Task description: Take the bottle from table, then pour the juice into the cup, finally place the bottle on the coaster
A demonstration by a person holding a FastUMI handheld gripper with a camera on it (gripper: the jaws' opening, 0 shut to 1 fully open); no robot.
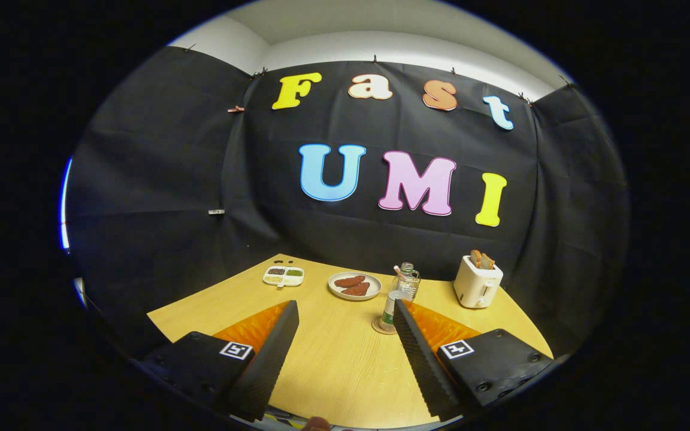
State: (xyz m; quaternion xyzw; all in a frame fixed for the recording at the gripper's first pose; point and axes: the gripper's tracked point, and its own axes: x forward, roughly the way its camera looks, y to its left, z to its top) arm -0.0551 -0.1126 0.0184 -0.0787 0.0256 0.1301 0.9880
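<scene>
Wooden worktop (345,365) carries the bottle (390,306) upright on its coaster (383,327) beside the cup (408,282), my jaws (343,314) apart and empty (so, I judge, little remains).

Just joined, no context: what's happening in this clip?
A person is holding a handheld claw over a wooden table; its fingers are spread open with nothing between them. Ahead of the fingers, by the right one, a small bottle stands upright on a round coaster, with a glass cup just behind it. Farther back are a plate of food, a divided dish and a toaster. Whether the pour has been done cannot be told from this.
</scene>
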